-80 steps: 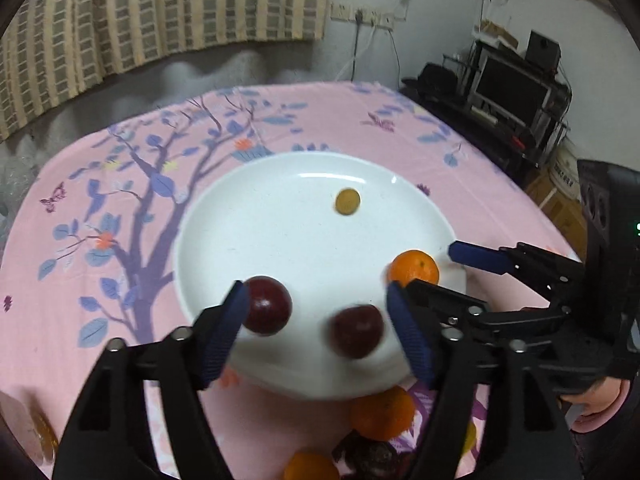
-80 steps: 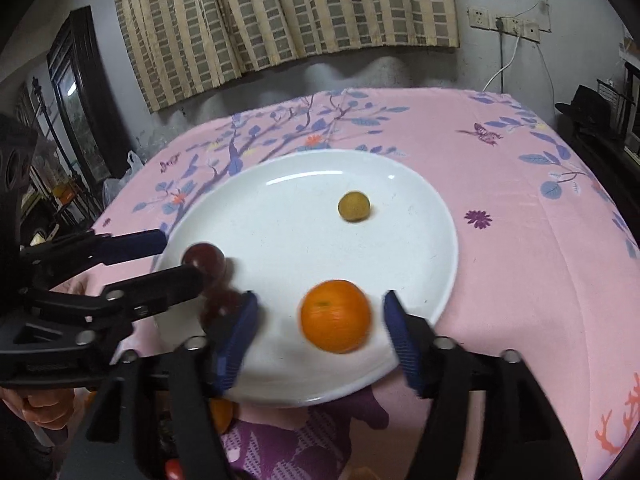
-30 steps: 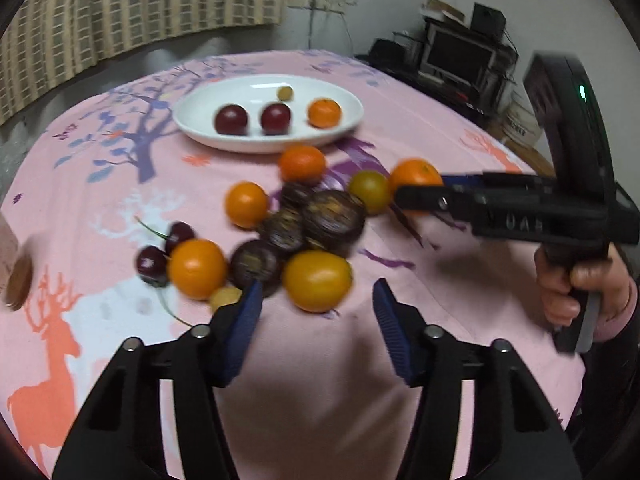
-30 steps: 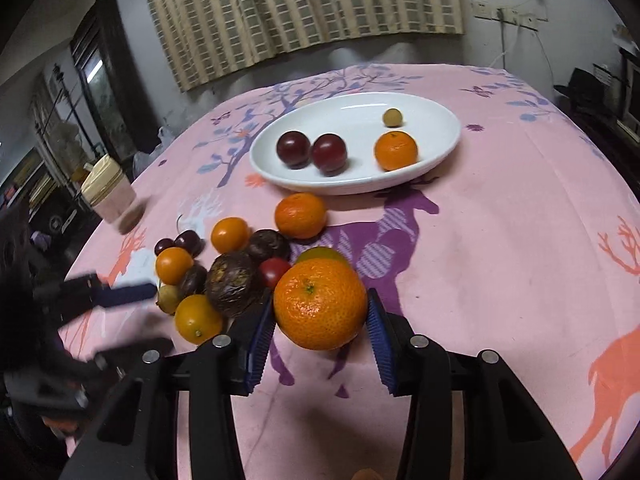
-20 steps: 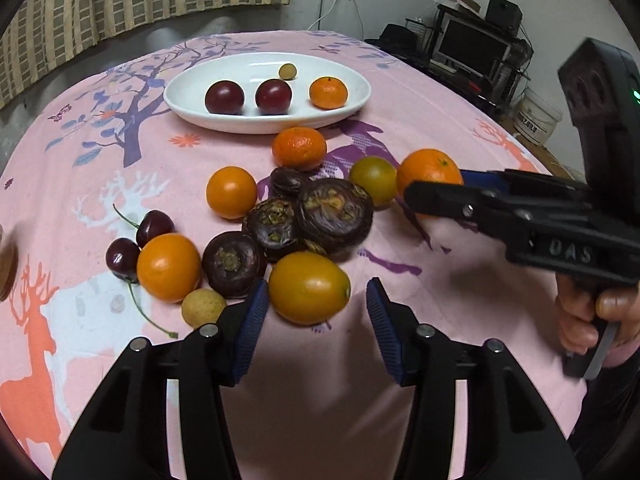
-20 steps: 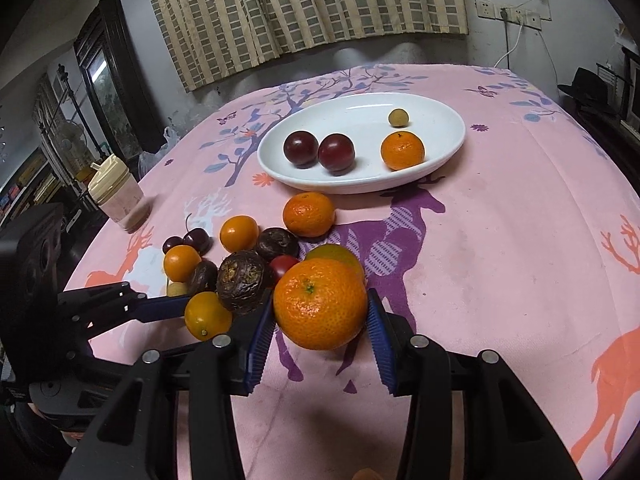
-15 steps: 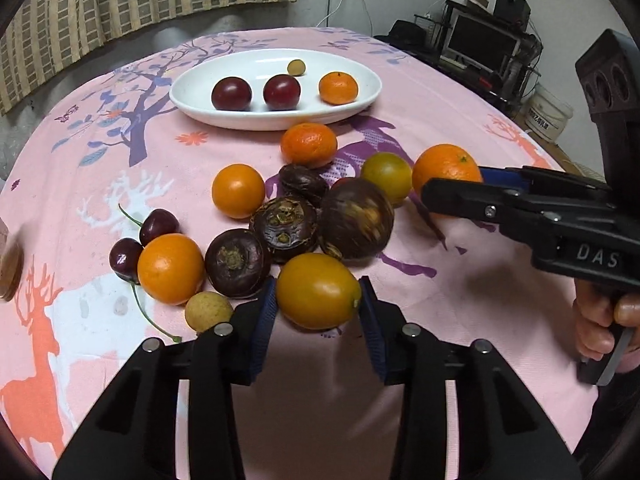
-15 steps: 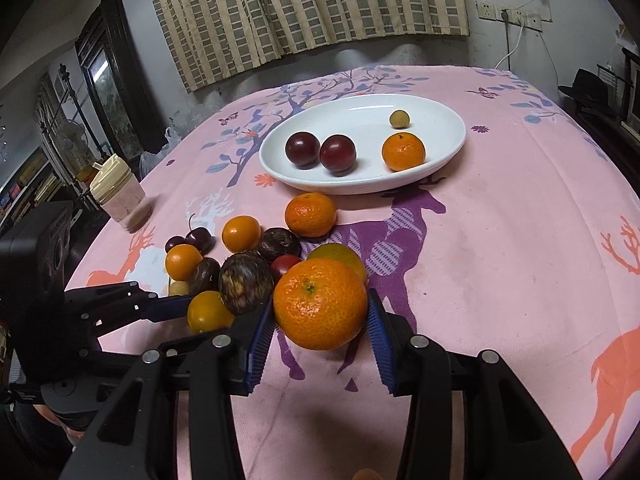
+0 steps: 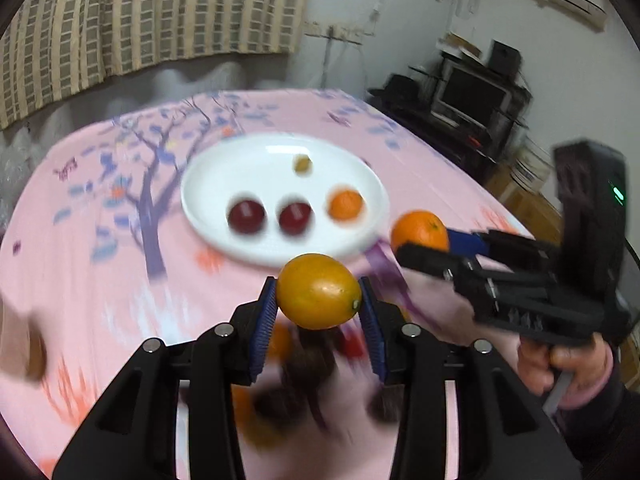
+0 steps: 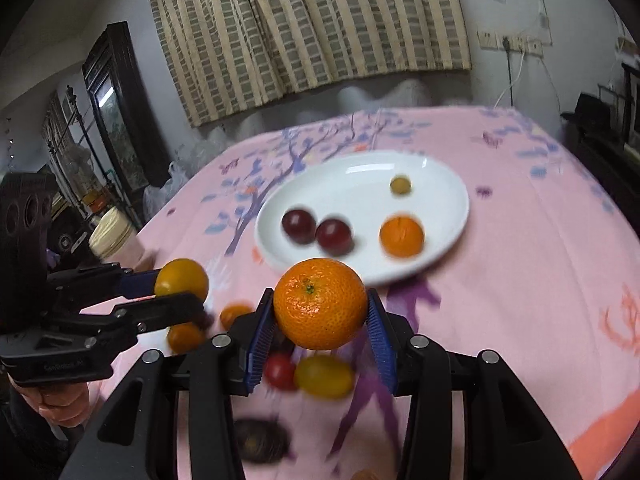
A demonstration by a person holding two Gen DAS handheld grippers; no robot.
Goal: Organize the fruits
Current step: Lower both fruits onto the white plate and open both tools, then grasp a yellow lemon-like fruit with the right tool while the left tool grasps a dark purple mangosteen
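My left gripper (image 9: 319, 308) is shut on a smooth yellow-orange fruit (image 9: 318, 291), held above the table; it also shows in the right wrist view (image 10: 181, 279). My right gripper (image 10: 320, 318) is shut on a dimpled orange mandarin (image 10: 320, 309), also seen in the left wrist view (image 9: 419, 229). The white plate (image 9: 224, 168) lies ahead and holds two dark red plums (image 9: 245, 216), a small orange (image 9: 346, 205) and a tiny yellow-green fruit (image 9: 302, 164). Both held fruits hang short of the plate's near rim.
Loose fruit lies blurred under the grippers: a red one (image 10: 279, 370), a yellow one (image 10: 324, 376), small oranges (image 10: 185, 336), a dark one (image 10: 260, 440). A lidded jar (image 10: 114, 238) stands at the table's left edge. The pink cloth (image 10: 540, 264) covers the table.
My left gripper has closed on the yellow-orange fruit and lifted it off the pile towards the plate. My right gripper has risen and advanced with the mandarin.
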